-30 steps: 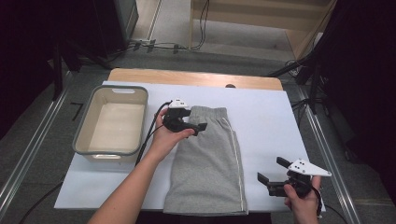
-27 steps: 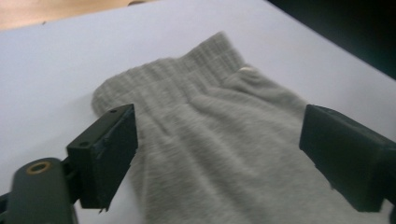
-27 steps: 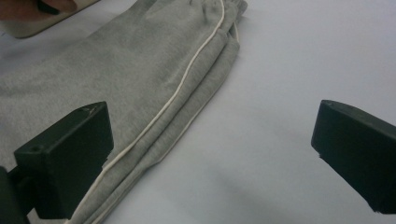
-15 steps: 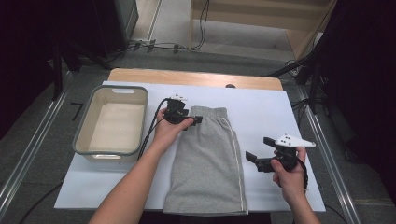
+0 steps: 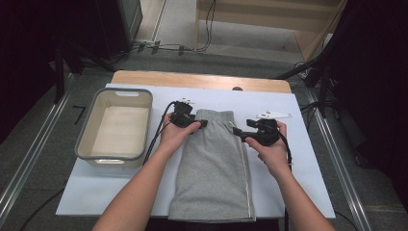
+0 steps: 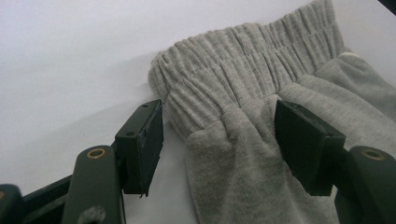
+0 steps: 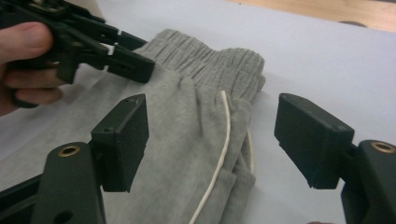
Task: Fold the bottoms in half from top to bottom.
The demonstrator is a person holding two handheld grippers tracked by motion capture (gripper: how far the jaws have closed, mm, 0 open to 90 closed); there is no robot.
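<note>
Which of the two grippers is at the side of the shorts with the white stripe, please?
The right gripper: the shorts' white stripe runs between its jaws.

I'm looking at grey shorts [image 5: 214, 168] lying flat on the white sheet [image 5: 298, 159], folded lengthwise into one narrow strip. The ribbed elastic waistband [image 6: 243, 70] is pointing toward the sheet's far edge, the hem is sitting at its near edge. A thin white piping line [image 7: 219, 140] is running down the right side.
</note>
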